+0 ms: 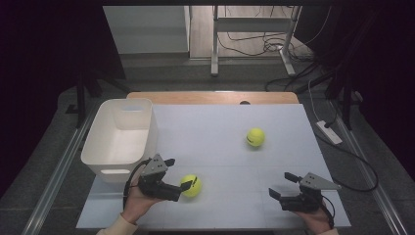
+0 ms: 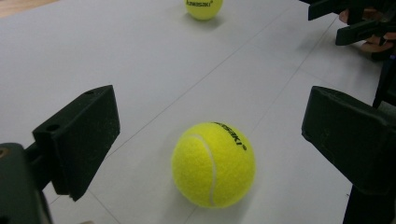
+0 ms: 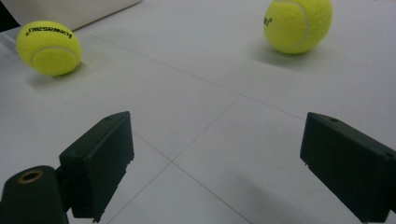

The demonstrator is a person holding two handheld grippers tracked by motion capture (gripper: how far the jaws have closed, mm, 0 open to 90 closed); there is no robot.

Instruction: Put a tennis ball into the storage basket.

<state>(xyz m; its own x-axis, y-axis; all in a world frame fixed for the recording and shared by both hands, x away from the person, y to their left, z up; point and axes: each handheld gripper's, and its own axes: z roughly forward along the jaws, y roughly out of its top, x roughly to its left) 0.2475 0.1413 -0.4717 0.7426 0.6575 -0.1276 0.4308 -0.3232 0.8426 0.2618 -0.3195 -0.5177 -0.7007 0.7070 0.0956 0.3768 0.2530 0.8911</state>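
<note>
Near tennis ball (image 2: 213, 164): yellow felt, white seam, black "Kawasaki" print, resting near-left on the white table (image 1: 220, 161) between the left gripper (image 1: 177, 174) jaws, wide open, gripping nothing. Right gripper (image 1: 281, 185) likewise open, empty.

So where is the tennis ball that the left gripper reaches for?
In the high view the near tennis ball lies on the table's front left, between the open jaws of the left gripper, right of the white bin.

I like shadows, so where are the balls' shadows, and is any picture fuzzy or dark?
High view: dark at the sides, the table lit. Left gripper view: the near ball is sharp, with a soft shadow under it, and the open left claw is a little fuzzy. Right gripper view: both balls cast soft grey shadows toward the camera; the far ball is slightly blurred.
</note>
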